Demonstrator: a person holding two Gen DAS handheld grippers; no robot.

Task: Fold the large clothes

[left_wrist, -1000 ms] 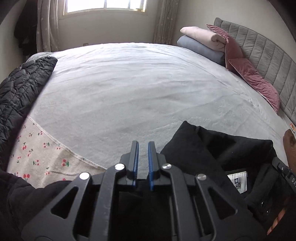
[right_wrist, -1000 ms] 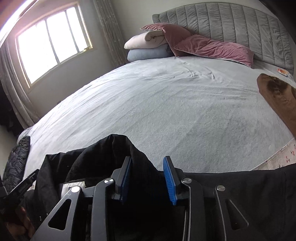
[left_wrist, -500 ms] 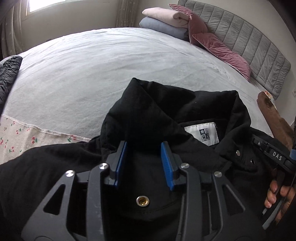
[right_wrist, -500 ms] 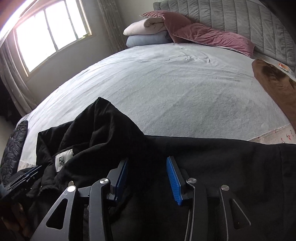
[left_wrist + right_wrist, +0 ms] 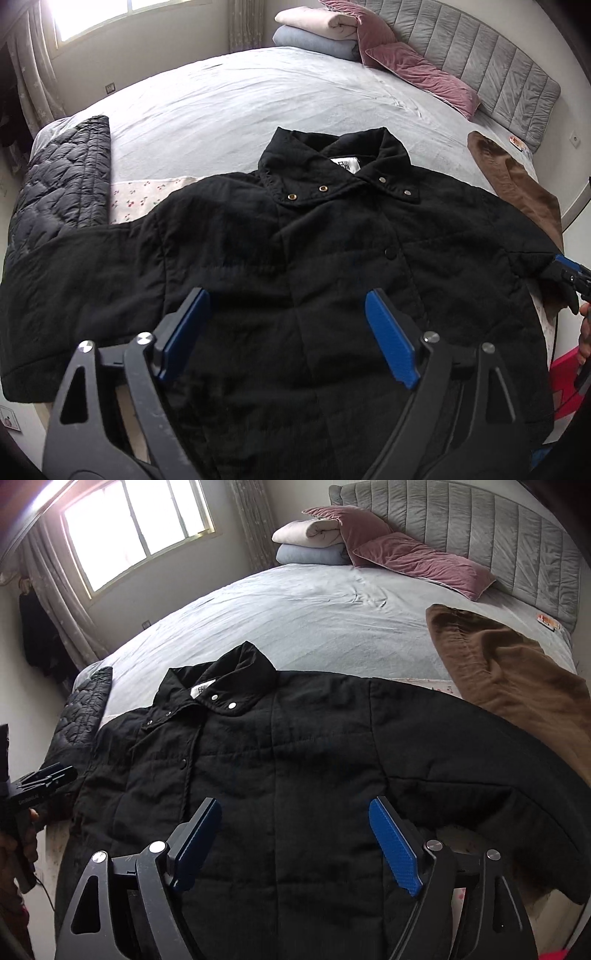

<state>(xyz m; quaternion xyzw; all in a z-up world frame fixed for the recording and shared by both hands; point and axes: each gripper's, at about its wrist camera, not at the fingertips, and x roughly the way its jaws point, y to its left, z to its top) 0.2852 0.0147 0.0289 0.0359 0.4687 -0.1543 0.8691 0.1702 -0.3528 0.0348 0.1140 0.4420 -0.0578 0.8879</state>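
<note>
A black quilted jacket (image 5: 295,258) lies spread front-up on the bed, collar toward the far side and sleeves out to both sides. In the left wrist view my left gripper (image 5: 286,295) hovers above the jacket's chest. Its jaws are opening wide, and the blue pads (image 5: 184,332) press on nothing. My right gripper (image 5: 295,803) hangs over the jacket (image 5: 295,757) near its right shoulder. Its jaws are opening too, and nothing is pinched between them. Each gripper shows at the edge of the other's view, right gripper (image 5: 569,269) and left gripper (image 5: 44,779).
The grey bedsheet (image 5: 258,96) stretches beyond the jacket. A dark quilted coat (image 5: 62,177) lies at the left edge, a brown garment (image 5: 509,679) at the right. A cherry-print cloth (image 5: 147,192) is under the jacket. Pink pillows (image 5: 417,557) and folded blankets (image 5: 310,542) lean against the headboard.
Both grippers have let go of the black jacket, widened their jaws and drawn back and up. The jacket, bunched at the collar before, now lies spread flat.
</note>
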